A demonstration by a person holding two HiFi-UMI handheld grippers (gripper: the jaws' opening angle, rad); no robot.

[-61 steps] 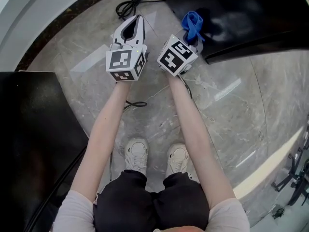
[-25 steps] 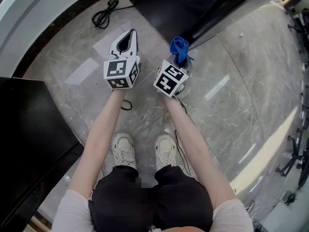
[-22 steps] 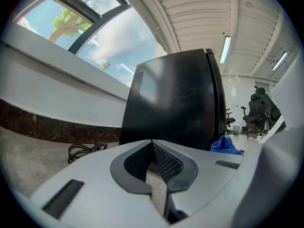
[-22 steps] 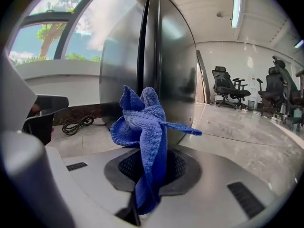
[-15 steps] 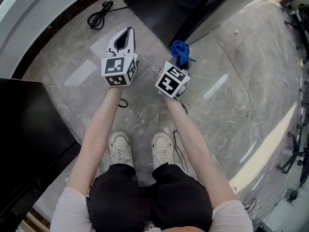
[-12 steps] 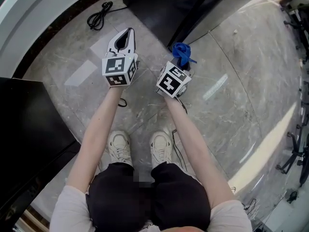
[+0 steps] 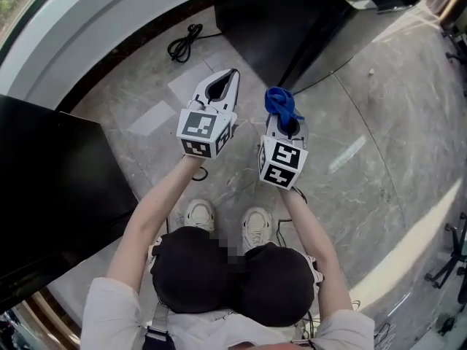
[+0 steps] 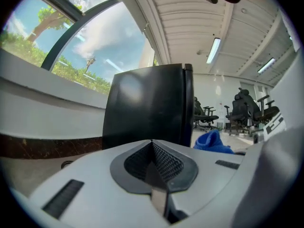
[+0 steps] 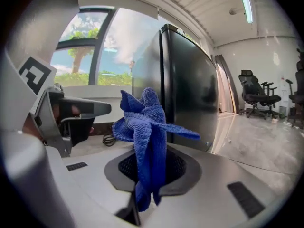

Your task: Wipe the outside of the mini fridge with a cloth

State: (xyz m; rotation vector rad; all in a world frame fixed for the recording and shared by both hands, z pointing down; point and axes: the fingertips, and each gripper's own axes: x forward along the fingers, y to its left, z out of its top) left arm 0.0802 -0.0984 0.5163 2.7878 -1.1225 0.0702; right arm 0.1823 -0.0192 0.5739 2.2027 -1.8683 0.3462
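**Two grippers facing mini fridge, cloth in right**

- Left gripper (image 7: 228,79) (image 8: 154,161): jaws are pressing together with nothing between them; it is pointing toward the far side, just left of the right gripper.
- Right gripper (image 7: 284,125) (image 9: 141,184): jaws are pinching the blue cloth (image 7: 280,102) (image 9: 144,127), which is sticking out past the tips in a bunched tuft.
- Mini fridge (image 7: 273,17) (image 8: 149,106) (image 9: 185,87): black and glossy, it is standing upright on the floor at the far side. It is near the cloth but apart from it.
- Floor (image 7: 365,152): grey marble, and the person's white shoes (image 7: 198,214) are standing on it.
- Black cable (image 7: 187,42): it is lying coiled on the floor, far left of the fridge.
- Office chairs (image 9: 256,98): they are standing well beyond, on the right.
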